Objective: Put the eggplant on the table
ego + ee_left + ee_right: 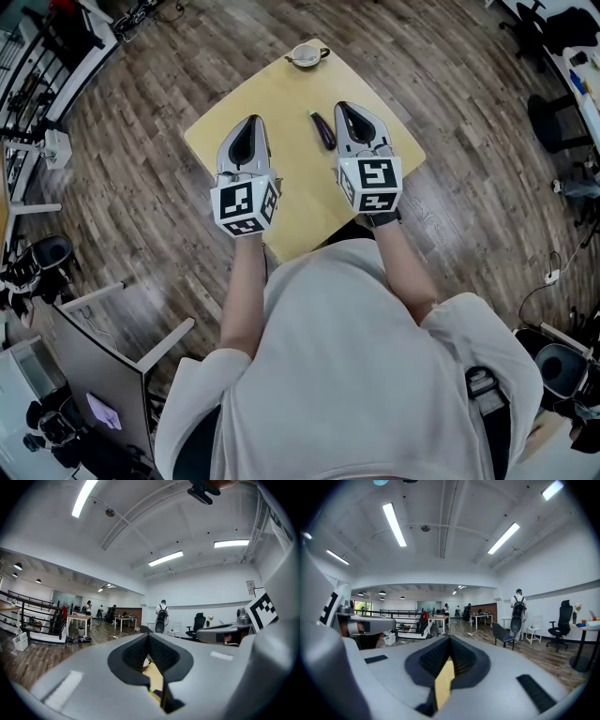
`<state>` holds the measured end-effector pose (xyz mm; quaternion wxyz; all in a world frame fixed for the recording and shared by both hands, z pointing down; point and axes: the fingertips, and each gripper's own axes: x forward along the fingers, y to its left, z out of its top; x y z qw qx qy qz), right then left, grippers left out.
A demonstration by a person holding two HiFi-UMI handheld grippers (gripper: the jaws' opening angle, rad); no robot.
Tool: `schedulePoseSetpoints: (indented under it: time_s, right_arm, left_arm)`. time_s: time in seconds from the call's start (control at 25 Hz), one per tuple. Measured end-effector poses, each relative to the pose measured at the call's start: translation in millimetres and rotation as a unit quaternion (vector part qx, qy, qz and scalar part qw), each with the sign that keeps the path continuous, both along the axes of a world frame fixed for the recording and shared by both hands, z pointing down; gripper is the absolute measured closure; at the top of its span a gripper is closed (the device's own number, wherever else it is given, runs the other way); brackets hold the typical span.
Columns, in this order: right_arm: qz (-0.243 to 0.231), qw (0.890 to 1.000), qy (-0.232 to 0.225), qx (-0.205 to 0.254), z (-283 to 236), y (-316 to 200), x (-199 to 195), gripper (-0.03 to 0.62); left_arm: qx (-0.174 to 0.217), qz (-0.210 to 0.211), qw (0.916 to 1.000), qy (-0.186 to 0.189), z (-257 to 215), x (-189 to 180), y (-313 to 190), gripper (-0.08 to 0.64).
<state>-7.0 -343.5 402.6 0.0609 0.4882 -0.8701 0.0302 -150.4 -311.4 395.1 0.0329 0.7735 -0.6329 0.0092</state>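
Observation:
A small dark purple eggplant (323, 130) lies on the yellow table (281, 112), right of centre. My right gripper (343, 107) hovers just to its right, jaws shut with nothing between them. My left gripper (251, 121) is held over the table's left part, also shut and empty. In the left gripper view, the closed left gripper (148, 635) leaves a slit below its tips, through which a bit of the eggplant (156, 693) and the table (154, 679) show. The right gripper view shows the shut right gripper (450, 639) and a strip of table (444, 686).
A small bowl with handles (306, 54) stands at the table's far corner. Wooden floor (141, 187) surrounds the table. Desks, office chairs and people stand farther off in the room. A monitor (94, 375) sits at the lower left.

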Motion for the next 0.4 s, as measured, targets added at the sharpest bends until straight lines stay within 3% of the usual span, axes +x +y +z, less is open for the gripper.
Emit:
schedulePoseSetpoints:
  time_s: [0.4]
  right_arm:
    - [-0.01, 1.0, 0.005, -0.018, 17, -23, -1, 0.581]
  left_arm:
    - [-0.022, -0.001, 0.9998, 0.0, 19, 5, -22, 0.549]
